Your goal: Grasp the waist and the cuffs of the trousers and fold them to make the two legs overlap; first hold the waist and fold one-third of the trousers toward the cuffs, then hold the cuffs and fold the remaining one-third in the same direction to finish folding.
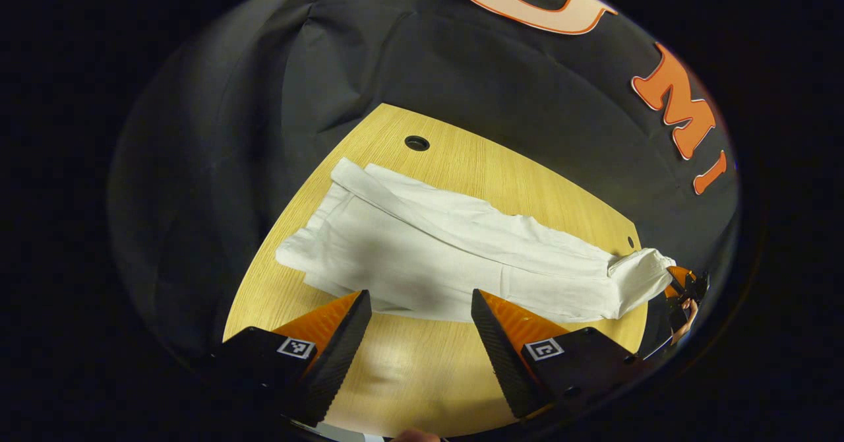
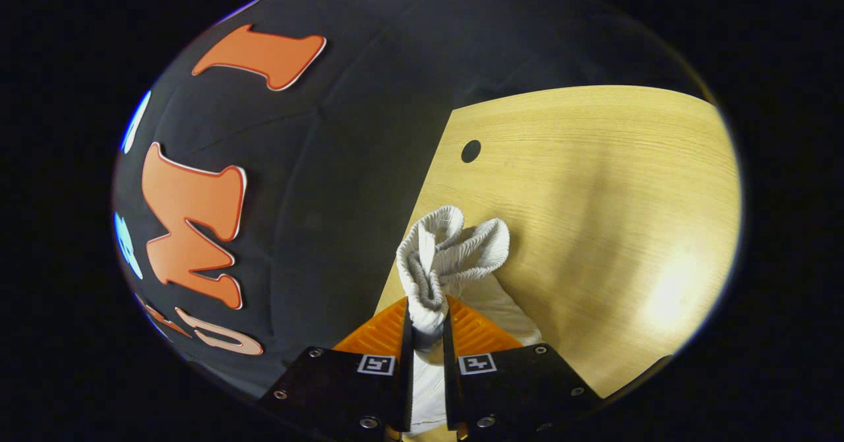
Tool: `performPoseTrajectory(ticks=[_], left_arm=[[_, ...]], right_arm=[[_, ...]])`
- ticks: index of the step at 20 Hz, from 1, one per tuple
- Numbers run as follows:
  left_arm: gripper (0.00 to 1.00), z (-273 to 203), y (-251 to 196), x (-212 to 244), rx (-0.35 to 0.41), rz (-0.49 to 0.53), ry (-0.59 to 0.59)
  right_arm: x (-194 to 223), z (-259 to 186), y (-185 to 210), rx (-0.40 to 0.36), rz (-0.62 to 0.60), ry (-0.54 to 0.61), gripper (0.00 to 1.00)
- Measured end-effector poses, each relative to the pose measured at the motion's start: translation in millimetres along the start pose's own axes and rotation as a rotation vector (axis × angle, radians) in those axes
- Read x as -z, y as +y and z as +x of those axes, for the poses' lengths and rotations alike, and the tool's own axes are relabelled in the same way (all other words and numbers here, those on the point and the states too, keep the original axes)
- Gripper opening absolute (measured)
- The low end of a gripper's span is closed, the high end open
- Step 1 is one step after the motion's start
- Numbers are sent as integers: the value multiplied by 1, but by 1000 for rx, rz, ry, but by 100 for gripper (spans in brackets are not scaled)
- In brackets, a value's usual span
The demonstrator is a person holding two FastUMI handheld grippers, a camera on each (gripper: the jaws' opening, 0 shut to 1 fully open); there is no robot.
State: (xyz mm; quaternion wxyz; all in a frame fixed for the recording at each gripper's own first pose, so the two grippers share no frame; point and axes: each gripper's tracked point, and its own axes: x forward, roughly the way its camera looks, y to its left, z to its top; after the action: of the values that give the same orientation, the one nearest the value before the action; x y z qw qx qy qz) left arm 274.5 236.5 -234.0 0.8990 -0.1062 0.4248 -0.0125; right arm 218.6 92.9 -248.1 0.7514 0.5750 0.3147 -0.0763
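The white trousers [image 1: 455,257] lie long on the counter [image 1: 395,363], legs already stacked. The right gripper [image 2: 426,336] pinches the stretchy waist [image 2: 448,247]. The left gripper [image 1: 419,336] hangs wide open, holding nothing. Both thirds still need folding.

White trousers [image 1: 455,257] lying lengthwise on the wooden table, legs overlapped, ribbed waist [image 2: 452,247] bunched and lifted

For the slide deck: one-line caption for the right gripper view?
Right gripper clamped on the trousers' bunched elastic waistband above the wooden table.
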Motion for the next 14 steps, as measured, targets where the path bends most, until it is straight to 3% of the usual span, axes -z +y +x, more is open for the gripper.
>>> performPoseTrajectory(ticks=[8, 14], left_arm=[[100, 3, 1, -1, 47, -4, 12], [100, 3, 1, -3, 65, -86, 11]], right_arm=[[74, 2, 61, -54, -54, 57, 20], [132, 10, 84, -73, -76, 116, 20]])
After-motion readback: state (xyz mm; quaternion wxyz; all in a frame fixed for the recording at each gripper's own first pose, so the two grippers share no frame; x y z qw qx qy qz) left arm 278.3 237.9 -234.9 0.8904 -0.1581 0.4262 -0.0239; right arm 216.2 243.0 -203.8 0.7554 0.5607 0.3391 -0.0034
